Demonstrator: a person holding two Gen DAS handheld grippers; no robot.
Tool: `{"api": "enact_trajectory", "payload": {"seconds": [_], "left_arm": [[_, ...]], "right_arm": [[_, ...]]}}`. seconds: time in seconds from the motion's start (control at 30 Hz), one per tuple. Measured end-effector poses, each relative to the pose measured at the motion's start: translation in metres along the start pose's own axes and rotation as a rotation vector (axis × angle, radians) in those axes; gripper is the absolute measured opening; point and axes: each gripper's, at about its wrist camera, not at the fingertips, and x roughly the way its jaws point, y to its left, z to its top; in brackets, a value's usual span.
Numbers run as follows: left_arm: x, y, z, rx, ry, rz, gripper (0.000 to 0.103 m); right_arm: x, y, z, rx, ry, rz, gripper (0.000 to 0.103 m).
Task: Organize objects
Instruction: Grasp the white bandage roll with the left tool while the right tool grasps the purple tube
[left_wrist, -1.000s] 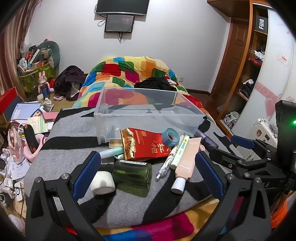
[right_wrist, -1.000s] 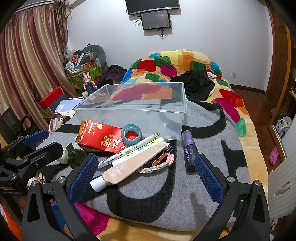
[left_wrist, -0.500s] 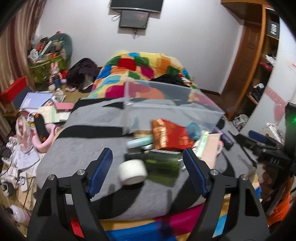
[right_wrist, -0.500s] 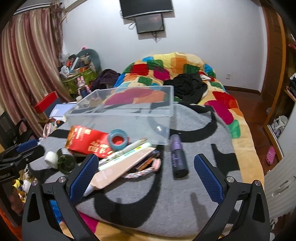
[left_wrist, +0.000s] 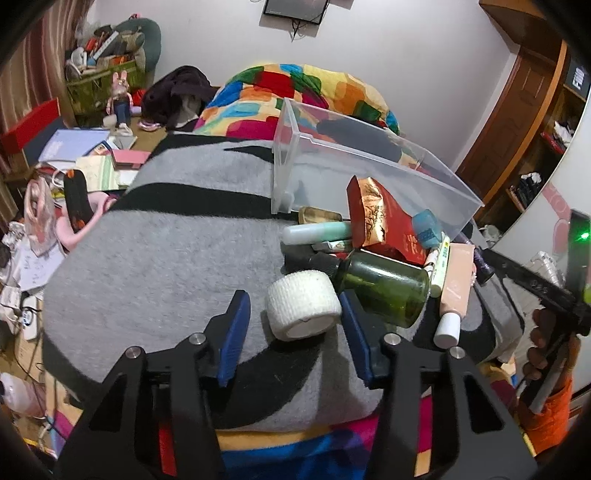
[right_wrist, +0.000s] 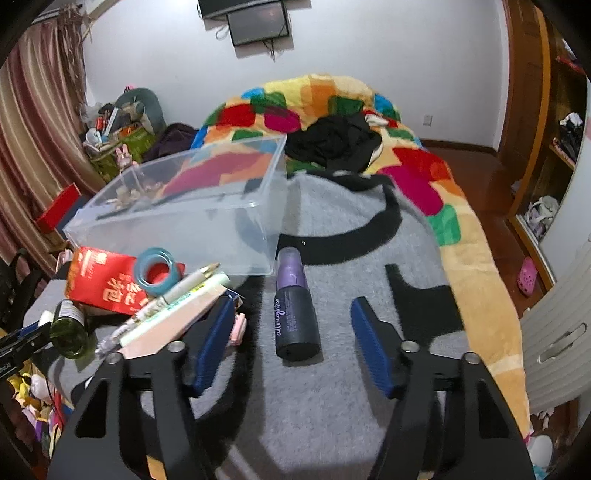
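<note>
Jaws open both sides: left gripper (left_wrist: 293, 315) straddles white bandage roll (left_wrist: 303, 309), right gripper (right_wrist: 291, 325) w/ purple spray bottle (right_wrist: 293, 308) between, on bed.

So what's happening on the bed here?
A person is sorting clutter toward the clear bin, one claw in each hand. The left claw is open around the white bandage roll, not clamped. The right claw is open around the purple spray bottle. Nothing is lifted.

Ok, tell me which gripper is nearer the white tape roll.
Left. The left gripper brackets the white tape roll, jaws open. The right gripper sits across the pile, around the purple bottle.
</note>
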Motion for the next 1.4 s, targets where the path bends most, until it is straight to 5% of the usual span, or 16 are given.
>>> {"api": "enact_trajectory", "payload": {"seconds": [0.17,0.5,0.93,1.17,1.4], "left_arm": [[-0.001,-0.002,0.001,0.006,-0.021,-0.006,0.041],[-0.02,0.002,0.019,-0.004,-0.091,-0.006,0.041],[-0.024,-0.02,0.088,0.063,-0.194,-0.03,0.041],[0.011,-0.032,0.123,0.09,-0.136,-0.025,0.041],[0.055,-0.037,0.137,0.102,-0.018,-0.018,0.041]], "right_arm": [[0.018,-0.006,-0.002,0.009,0.06,0.041,0.024],[-0.007,-0.01,0.002,0.004,-0.009,0.047,0.024],[-0.057,0.013,0.046,-0.059,-0.184,0.089,0.024],[-0.047,0.037,0.071,-0.112,-0.206,0.115,0.024],[-0.002,0.05,0.089,-0.137,-0.126,0.113,0.024]]}}
